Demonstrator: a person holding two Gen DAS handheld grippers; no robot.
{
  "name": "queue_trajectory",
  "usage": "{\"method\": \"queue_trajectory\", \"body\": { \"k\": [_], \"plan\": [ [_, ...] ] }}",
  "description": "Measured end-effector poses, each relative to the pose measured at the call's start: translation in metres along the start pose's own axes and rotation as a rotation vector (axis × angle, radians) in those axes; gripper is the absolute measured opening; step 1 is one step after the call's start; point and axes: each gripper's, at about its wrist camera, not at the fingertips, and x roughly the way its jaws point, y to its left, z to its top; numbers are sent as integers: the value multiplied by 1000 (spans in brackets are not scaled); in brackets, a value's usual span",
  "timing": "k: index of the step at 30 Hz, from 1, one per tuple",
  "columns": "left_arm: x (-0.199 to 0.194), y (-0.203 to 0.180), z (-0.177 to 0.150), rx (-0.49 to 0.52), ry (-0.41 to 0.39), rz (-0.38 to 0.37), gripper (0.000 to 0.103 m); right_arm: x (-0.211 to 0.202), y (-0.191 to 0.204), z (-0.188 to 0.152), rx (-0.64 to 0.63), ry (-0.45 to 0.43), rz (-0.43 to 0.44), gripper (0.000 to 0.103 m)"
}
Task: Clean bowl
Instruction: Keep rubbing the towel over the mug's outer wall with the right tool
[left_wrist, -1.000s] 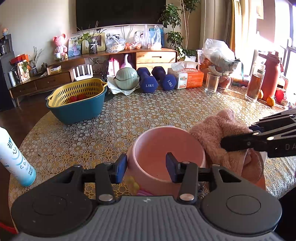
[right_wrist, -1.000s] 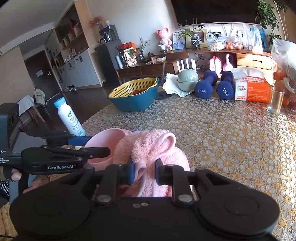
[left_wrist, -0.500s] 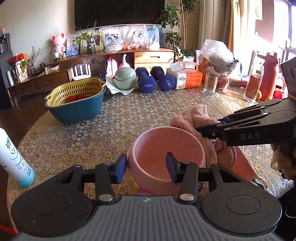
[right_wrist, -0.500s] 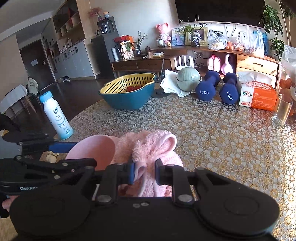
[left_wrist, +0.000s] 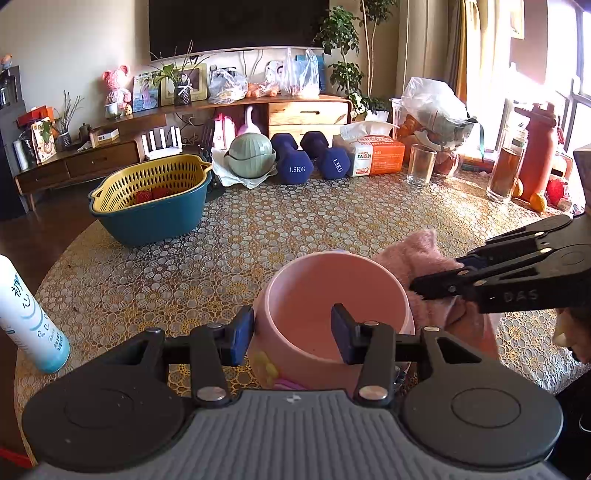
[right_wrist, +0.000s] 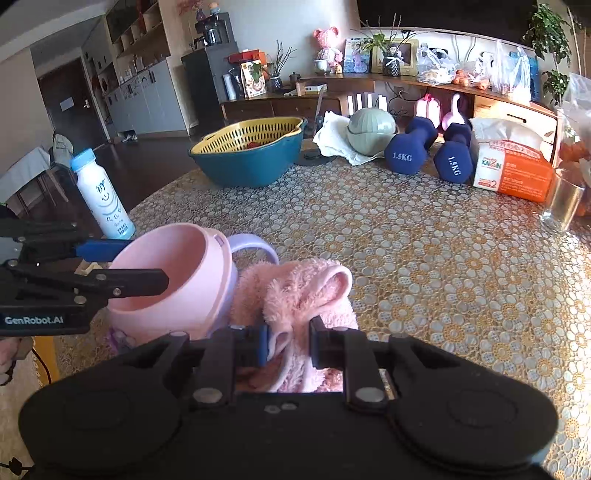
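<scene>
A pink bowl (left_wrist: 332, 295) with a lilac handle (right_wrist: 255, 243) stands on the patterned table near the front edge. My left gripper (left_wrist: 291, 334) is shut on the bowl's near wall, one finger outside and one inside. In the right wrist view the bowl (right_wrist: 170, 273) shows at the left, with the left gripper (right_wrist: 144, 262) on its rim. A fluffy pink cloth (right_wrist: 303, 288) is bunched just right of the bowl. My right gripper (right_wrist: 289, 343) is shut on it. In the left wrist view the cloth (left_wrist: 424, 258) and right gripper (left_wrist: 436, 277) sit beside the bowl's right rim.
A teal basin with a yellow colander (left_wrist: 147, 199) stands at the back left. A white bottle (left_wrist: 26, 317) is at the left table edge. Two blue dumbbells (left_wrist: 295, 162), a tissue pack (left_wrist: 373, 158), a glass (left_wrist: 419, 164) and a red bottle (left_wrist: 535, 147) line the back.
The right gripper lifted the cloth up to the bowl's right rim half a second ago, then drew it back down to the bowl's right side. The left gripper and bowl stayed put.
</scene>
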Motion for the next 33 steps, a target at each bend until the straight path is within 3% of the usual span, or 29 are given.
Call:
{"method": "queue_trajectory", "body": {
  "k": [5, 9, 13, 19, 26, 33],
  "plan": [
    [0, 0, 1, -3, 2, 4, 45, -46, -5, -5, 55, -78, 46, 19],
    [1, 0, 1, -2, 3, 5, 45, -66, 6, -15, 51, -91, 90, 20],
    [1, -1, 1, -2, 3, 5, 45, -61, 23, -23, 36, -60, 125, 20],
    [0, -1, 0, 0, 5, 7, 45, -41, 35, -17, 17, -48, 106, 20],
    [-1, -1, 0, 21, 3, 5, 45, -34, 24, -1, 7, -64, 57, 20],
    [1, 0, 1, 10, 2, 3, 45, -7, 2, 14, 96, -34, 50, 20]
  ]
}}
